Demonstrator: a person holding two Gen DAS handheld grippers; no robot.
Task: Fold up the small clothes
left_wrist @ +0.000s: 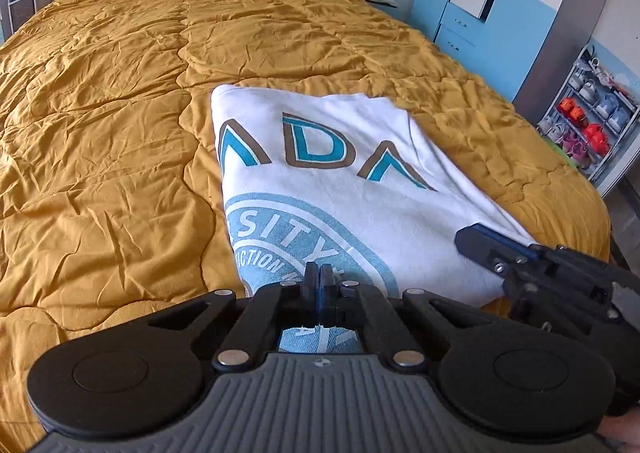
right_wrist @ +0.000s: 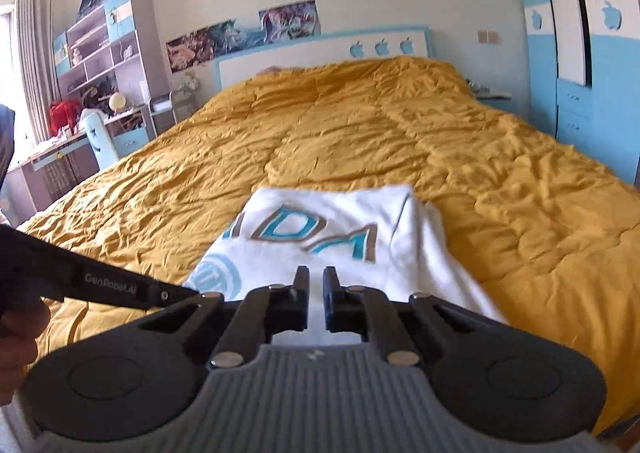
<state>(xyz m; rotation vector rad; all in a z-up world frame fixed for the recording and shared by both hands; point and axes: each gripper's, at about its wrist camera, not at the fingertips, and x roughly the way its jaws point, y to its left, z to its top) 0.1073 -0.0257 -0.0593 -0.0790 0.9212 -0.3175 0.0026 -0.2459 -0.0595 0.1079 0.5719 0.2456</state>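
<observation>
Left gripper (left_wrist: 320, 273), lower centre, jaws together, empty, over the near hem of white T-shirt (left_wrist: 320, 173). Right gripper (right_wrist: 316, 277) slightly parted, empty, at the hem's right. Shirt lies mid-frame on mustard quilt (left_wrist: 120, 93), long axis receding upward.

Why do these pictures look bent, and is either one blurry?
Both views are fisheye: the mustard quilt bulges and the blue wardrobe leans and curves. The left wrist view is crisp; the right wrist view is smeared, softening the white shirt lettering. Even daylight, no glare.
</observation>
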